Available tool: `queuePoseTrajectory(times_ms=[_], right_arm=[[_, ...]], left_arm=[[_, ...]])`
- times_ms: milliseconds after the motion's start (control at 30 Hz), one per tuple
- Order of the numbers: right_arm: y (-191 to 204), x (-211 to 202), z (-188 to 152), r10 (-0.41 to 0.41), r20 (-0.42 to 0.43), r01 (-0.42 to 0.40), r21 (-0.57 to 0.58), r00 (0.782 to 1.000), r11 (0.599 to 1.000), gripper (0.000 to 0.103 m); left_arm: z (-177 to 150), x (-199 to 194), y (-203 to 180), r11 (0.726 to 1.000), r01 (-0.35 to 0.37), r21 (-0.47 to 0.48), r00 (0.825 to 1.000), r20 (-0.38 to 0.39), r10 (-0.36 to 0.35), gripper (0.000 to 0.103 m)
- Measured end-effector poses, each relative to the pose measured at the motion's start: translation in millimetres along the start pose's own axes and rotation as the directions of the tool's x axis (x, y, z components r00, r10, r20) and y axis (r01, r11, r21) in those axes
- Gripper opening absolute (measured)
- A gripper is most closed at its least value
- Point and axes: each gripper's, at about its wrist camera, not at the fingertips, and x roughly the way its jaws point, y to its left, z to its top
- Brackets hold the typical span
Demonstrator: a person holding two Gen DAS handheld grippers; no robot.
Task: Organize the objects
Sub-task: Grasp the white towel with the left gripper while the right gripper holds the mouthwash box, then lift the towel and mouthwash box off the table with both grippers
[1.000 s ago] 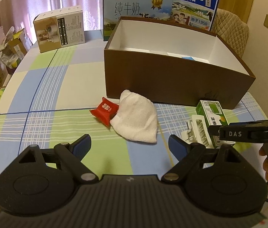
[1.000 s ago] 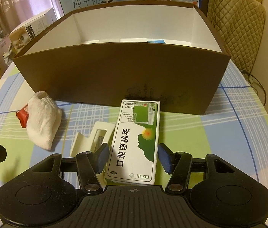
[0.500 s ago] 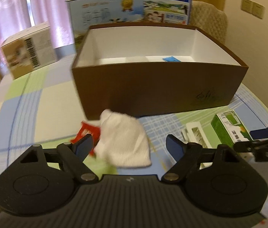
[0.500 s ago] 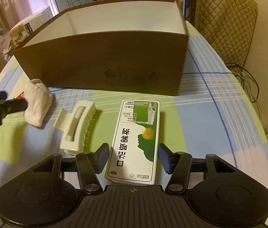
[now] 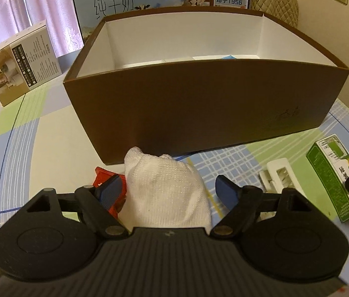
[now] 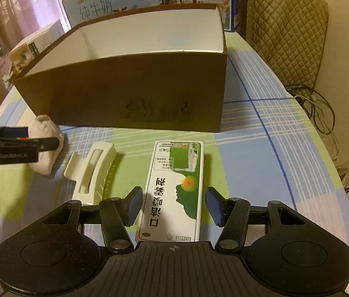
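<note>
My left gripper (image 5: 165,188) straddles the white cloth (image 5: 167,193); jaws have just been closing, but the pads stand clear of it on both sides, so no grip yet. The cloth lies dead ahead between the jaws, near the bench's front edge, right in front of the brown box (image 5: 199,113)'s left front corner. Its long axis runs along my pointing line, narrow end toward the box. The red packet (image 5: 105,175) is tucked against the cloth's left side, under my left pad, so closing may catch it too.

My right gripper (image 6: 173,204) is half open around the near end of the green-and-white carton (image 6: 177,188), a sliver of gap each side, not clamped as far as I can tell. The carton lies flat with its long axis toward the box wall. The white clip (image 6: 92,170) sits between cloth and carton, nearer my right side.
</note>
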Motion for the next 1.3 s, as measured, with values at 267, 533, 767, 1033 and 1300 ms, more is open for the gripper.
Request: queuePoseTrajectory(times_ms=[267, 533, 767, 1033, 1300], right_arm=[[0.5, -3.3, 0.7, 0.005, 0.006, -0.005, 0.011, 1.000, 1.000, 0.053], [4.7, -1.8, -1.1, 0.000, -0.011, 0.000, 0.001, 1.000, 1.000, 0.053], [10.6, 4.7, -1.4, -0.027, -0.029, 0.026, -0.021, 0.999, 0.999, 0.059], [16.5, 21.8, -4.8, -0.090, -0.041, 0.088, -0.049, 0.995, 0.995, 0.054], [28.9, 18.5, -13.9, -0.127, -0.024, 0.127, -0.011, 0.992, 0.992, 0.053]], left_arm=[[1.3, 6.2, -0.1, 1.000, -0.019, -0.019, 1.000, -0.024, 0.018, 0.059], [-5.9, -4.8, -1.9, 0.999, -0.018, -0.027, 0.999, -0.033, 0.018, 0.042], [-27.5, -33.1, -13.7, 0.999, 0.004, -0.042, 0.996, -0.092, -0.008, 0.041], [-43.8, -55.5, -7.0, 0.975, 0.007, -0.222, 0.990, -0.139, -0.039, 0.041], [-54.6, -53.4, -10.0, 0.973, 0.013, -0.229, 0.996, -0.087, -0.034, 0.044]])
